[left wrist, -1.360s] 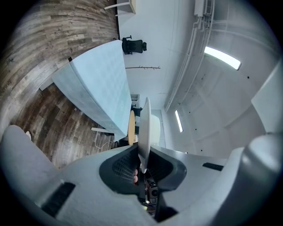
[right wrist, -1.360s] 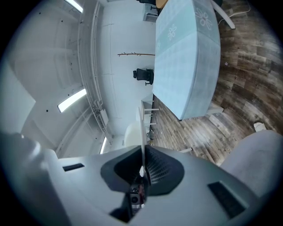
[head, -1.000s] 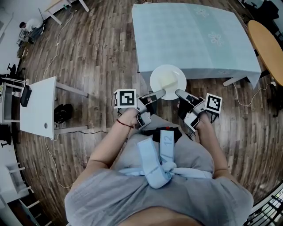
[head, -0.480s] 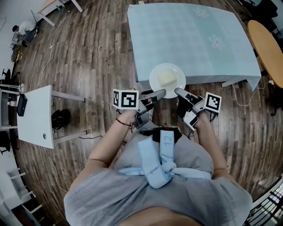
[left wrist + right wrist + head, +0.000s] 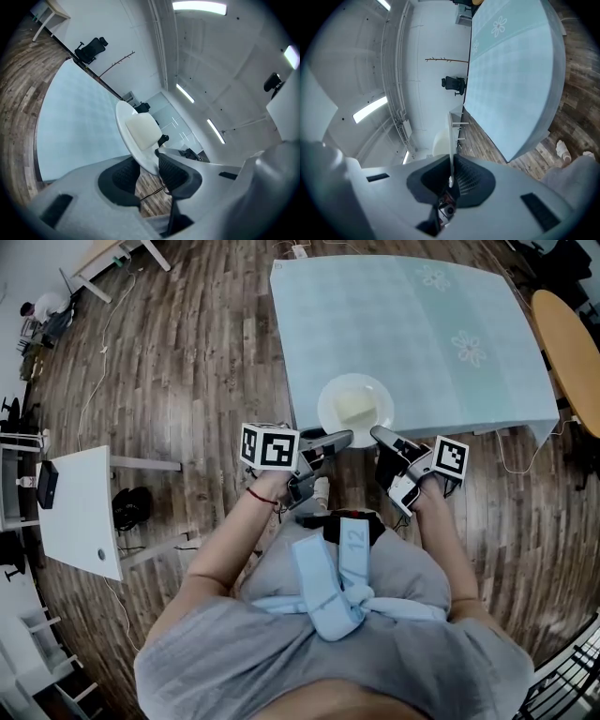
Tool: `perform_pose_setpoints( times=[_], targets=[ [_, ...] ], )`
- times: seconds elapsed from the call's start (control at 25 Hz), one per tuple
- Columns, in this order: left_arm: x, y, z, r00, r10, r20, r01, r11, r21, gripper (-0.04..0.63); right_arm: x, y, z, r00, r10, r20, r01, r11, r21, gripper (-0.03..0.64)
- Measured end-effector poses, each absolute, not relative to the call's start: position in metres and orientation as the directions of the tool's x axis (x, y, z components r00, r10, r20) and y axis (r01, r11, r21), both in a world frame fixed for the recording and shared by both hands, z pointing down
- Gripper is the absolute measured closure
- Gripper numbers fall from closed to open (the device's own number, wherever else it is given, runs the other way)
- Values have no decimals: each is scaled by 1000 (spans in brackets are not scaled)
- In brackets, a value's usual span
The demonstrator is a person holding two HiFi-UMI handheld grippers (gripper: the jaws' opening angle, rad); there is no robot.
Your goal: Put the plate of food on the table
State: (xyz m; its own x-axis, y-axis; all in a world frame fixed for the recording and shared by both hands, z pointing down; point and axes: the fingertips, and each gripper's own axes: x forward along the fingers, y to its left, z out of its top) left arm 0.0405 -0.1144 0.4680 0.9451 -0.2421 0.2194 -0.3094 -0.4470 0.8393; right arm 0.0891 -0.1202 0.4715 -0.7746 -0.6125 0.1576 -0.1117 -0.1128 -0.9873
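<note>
A white plate point(image 5: 354, 410) carrying a pale yellow block of food point(image 5: 353, 406) sits at the near edge of the table point(image 5: 412, 324), which has a light blue cloth. My left gripper point(image 5: 339, 439) is at the plate's near-left rim. In the left gripper view the plate point(image 5: 136, 136) has its rim between the jaws, which are opening, with a gap showing at the pads point(image 5: 126, 174). My right gripper point(image 5: 382, 438) is shut on the near-right rim. The right gripper view shows the plate point(image 5: 450, 140) edge-on, pinched between the pads point(image 5: 464, 178).
A small white table point(image 5: 80, 512) stands to the left, with a black object point(image 5: 131, 507) on the floor beside it. A round wooden table point(image 5: 572, 334) is at the right. Cables trail over the wooden floor point(image 5: 187, 352). A person sits far off at the top left.
The plate has gone from overhanging the floor before the table to lying over the table's near edge. Both grippers travelled forward with it.
</note>
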Motion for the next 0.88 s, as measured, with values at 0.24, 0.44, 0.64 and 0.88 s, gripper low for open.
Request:
perform_pose_setpoints(
  times=[0.24, 0.44, 0.64, 0.88],
  targets=[
    [28, -157, 476, 943, -212, 257, -330, -496, 803, 479, 78, -160, 477, -760, -630, 157, -114, -109, -987, 580],
    [4, -210, 480, 946, -183, 269, -325, -498, 804, 474, 54, -214, 483, -756, -636, 156, -104, -118, -987, 578],
    [1, -229, 492, 944, -156, 291, -328, -529, 783, 459, 50, -236, 497, -761, -639, 117, -45, -128, -991, 578],
    [2, -228, 499, 939, -137, 317, -334, -590, 735, 430, 48, -242, 506, -771, -632, 80, -12, -111, -994, 578]
  ],
)
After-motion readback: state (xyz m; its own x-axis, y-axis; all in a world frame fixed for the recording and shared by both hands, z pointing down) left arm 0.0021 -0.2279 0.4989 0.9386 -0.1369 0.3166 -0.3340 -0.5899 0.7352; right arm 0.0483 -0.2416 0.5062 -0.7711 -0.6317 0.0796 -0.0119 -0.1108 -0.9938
